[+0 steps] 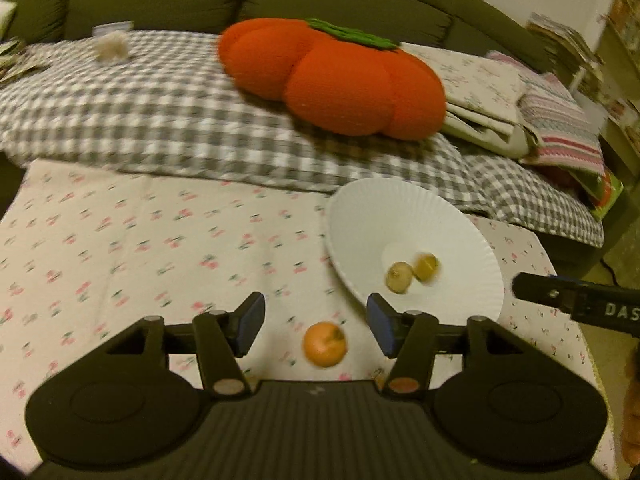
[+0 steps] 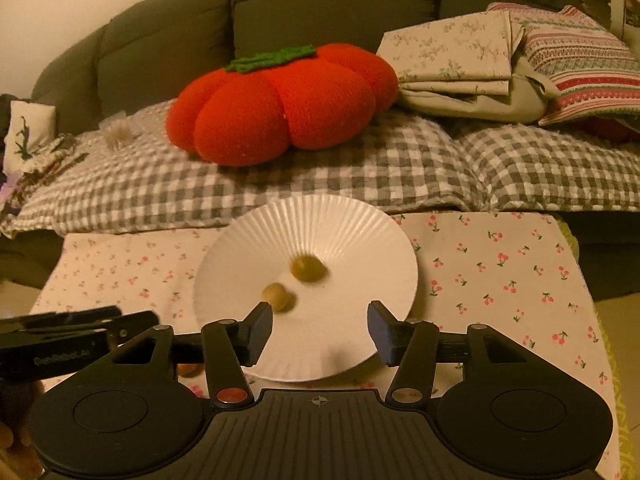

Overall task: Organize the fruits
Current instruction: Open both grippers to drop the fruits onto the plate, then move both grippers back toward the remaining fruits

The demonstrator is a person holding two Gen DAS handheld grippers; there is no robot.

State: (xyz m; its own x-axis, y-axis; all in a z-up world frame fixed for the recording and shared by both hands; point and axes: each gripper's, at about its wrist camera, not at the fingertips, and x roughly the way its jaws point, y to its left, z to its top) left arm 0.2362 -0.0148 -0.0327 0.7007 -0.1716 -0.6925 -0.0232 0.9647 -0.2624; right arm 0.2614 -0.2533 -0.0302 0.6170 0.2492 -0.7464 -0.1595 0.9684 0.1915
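A white ribbed bowl sits on the cherry-print cloth and holds two small fruits: a tan one and a greenish one. A small orange fruit lies on the cloth beside the bowl, between the open jaws of my left gripper, untouched. My right gripper is open and empty, hovering over the near rim of the bowl, with the tan fruit next to its left fingertip and the greenish fruit further in. The right gripper's finger shows in the left view.
A big orange pumpkin cushion lies on a grey checked blanket on the sofa behind the table. Folded cloths are stacked at the right. The cherry-print cloth covers the table to the left of the bowl.
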